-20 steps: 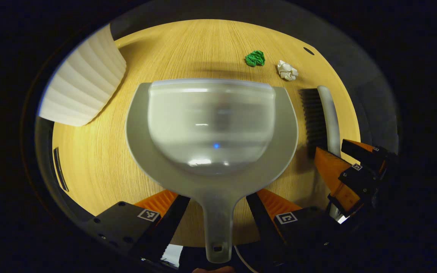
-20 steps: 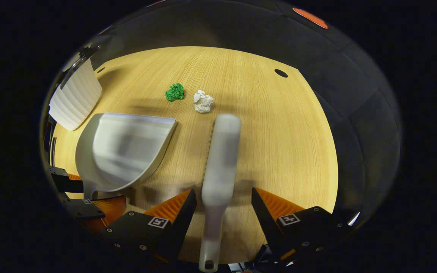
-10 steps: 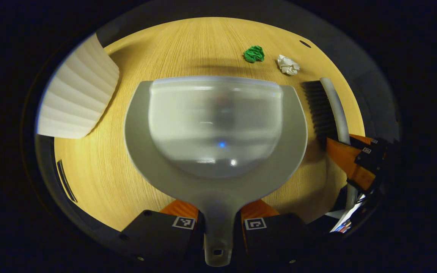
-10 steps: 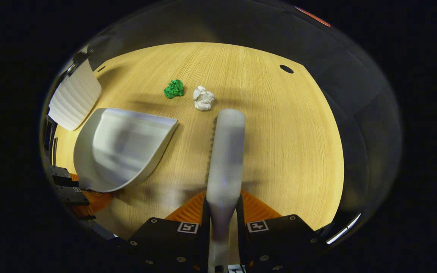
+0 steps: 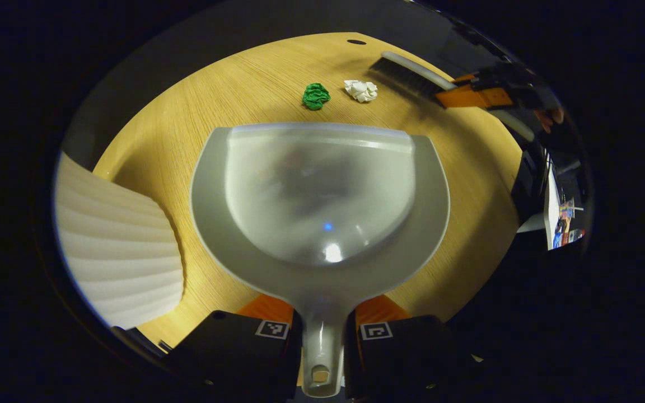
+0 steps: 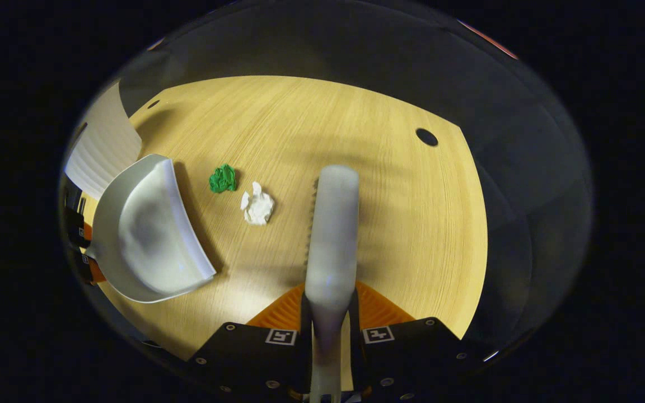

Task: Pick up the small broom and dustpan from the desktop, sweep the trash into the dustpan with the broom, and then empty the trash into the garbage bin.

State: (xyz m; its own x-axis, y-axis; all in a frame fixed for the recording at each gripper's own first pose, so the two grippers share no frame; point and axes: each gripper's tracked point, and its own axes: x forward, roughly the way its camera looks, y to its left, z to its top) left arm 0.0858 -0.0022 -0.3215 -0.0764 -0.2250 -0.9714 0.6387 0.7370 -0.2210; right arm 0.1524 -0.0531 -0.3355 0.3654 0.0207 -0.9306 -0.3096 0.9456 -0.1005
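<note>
Left gripper (image 5: 322, 336): clenched on the dustpan's handle, one finger pressing each side.
Dustpan (image 5: 319, 196): straight ahead of the left gripper, its open lip turned toward the green wad.
Right gripper (image 6: 329, 330): clamped on the broom's handle, both fingers against it.
Broom (image 6: 332, 224): runs straight ahead from the right gripper, bristles along its left edge, beside the white wad.
Green wad (image 5: 316, 95): on the desktop (image 6: 389, 224) just past the dustpan's lip, apart from it.
White wad (image 5: 361, 90): just beside the green wad, between it and the broom (image 5: 406, 73).
Garbage bin (image 5: 115, 246): white, ribbed, near the dustpan on the side away from the broom.
</note>
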